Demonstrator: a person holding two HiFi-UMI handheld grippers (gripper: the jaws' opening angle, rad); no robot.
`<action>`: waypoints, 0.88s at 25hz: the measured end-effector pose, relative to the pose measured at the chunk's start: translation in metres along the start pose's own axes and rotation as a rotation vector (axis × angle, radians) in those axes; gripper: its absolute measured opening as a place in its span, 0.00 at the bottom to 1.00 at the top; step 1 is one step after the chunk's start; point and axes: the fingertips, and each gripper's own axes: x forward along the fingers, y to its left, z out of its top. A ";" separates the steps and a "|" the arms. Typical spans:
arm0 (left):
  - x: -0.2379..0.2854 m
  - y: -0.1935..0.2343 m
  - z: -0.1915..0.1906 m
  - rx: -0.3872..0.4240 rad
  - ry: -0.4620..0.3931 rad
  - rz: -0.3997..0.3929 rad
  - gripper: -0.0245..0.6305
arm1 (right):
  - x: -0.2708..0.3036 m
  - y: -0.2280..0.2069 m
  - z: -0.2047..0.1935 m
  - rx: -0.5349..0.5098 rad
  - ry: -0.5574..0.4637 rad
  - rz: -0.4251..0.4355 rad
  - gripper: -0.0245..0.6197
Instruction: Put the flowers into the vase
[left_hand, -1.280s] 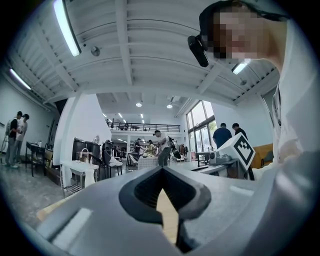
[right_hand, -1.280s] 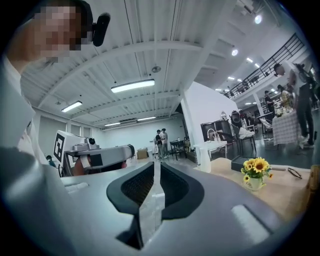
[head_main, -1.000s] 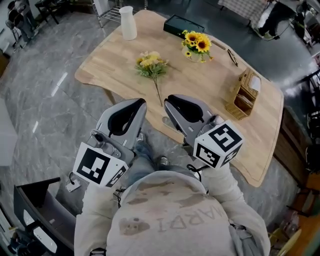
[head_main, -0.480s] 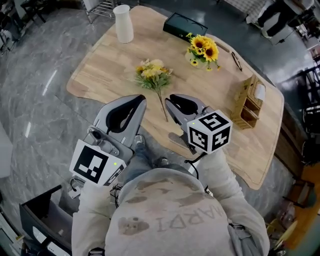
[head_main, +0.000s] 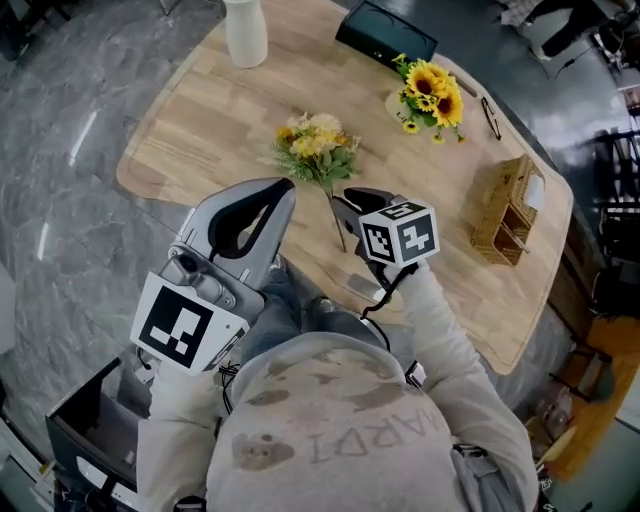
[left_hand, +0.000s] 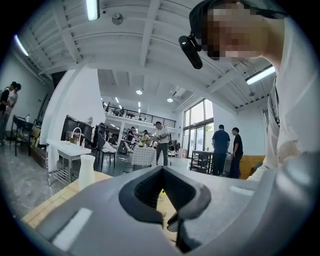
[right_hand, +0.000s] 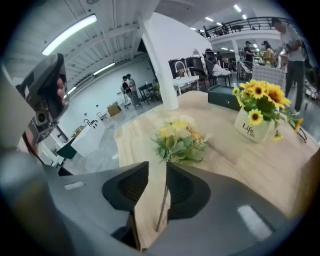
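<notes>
While the head view hides most of the right tool (head_main: 342, 202) under its marker cube, the right tool view looks straight down its jaws. They stand apart and have just been opening. The thin stem of the flowers (head_main: 318, 150) runs along the gap between them, close to one pad, and neither pad presses on it. The bunch lies flat near the middle of the surface (head_main: 190, 140), its yellow heads toward the far edge and its stem toward the near edge.

Only the left tool view settles the left tool (head_main: 289, 186): its jaws meet at the tips, clenched on nothing, with a sliver of wood showing through the hollow behind them. That view also shows the white vase (head_main: 245, 32) upright at the far left corner, well apart from the flowers, and people standing in the hall beyond.

The head view alone shows a wooden rack (head_main: 505, 210) by the right edge. A pot of sunflowers (head_main: 432, 92) and a black box (head_main: 385, 35) sit along the far edge.
</notes>
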 end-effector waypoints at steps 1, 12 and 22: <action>0.002 0.005 -0.003 -0.007 0.004 -0.002 0.04 | 0.009 -0.004 -0.004 0.000 0.028 -0.009 0.25; 0.011 0.040 -0.030 -0.063 0.050 -0.011 0.04 | 0.075 -0.029 -0.025 0.016 0.246 -0.049 0.28; 0.006 0.048 -0.030 -0.067 0.050 0.009 0.04 | 0.085 -0.030 -0.023 0.074 0.285 -0.077 0.15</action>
